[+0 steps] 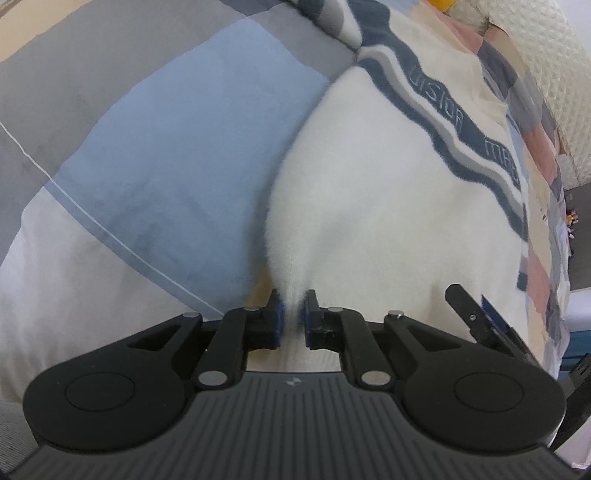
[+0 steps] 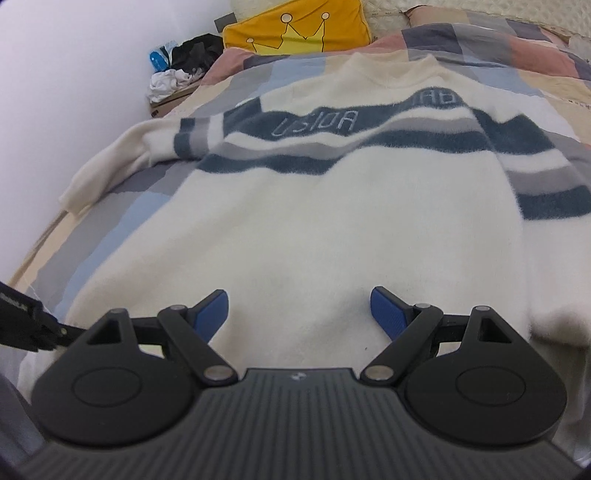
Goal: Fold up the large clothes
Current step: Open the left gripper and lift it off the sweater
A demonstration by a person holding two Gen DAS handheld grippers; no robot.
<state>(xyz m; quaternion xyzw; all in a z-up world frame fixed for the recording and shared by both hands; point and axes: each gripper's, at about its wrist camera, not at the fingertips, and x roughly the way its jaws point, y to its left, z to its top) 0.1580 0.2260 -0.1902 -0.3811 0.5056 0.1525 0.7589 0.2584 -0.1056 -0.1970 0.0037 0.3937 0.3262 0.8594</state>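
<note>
A fluffy white sweater [image 2: 303, 221] with dark blue and grey stripes and lettering lies spread on a patchwork bedspread [image 2: 122, 221], neckline at the far end. My left gripper [image 1: 293, 314] is shut on the sweater's [image 1: 369, 206] bottom left hem corner, pinching the white fabric between its blue pads. My right gripper [image 2: 299, 306] is open and empty, its blue pads [image 2: 388, 314] hovering over the sweater's bottom hem near the middle. One finger of the right gripper shows at the right in the left wrist view [image 1: 476, 314]. The left sleeve [image 2: 110, 162] lies out to the side.
A yellow pillow with a crown drawing [image 2: 295, 26] sits at the bed's head. A pile of dark and white clothes [image 2: 184, 62] lies on a box by the white wall [image 2: 74, 74]. The bedspread [image 1: 166, 147] extends left of the sweater.
</note>
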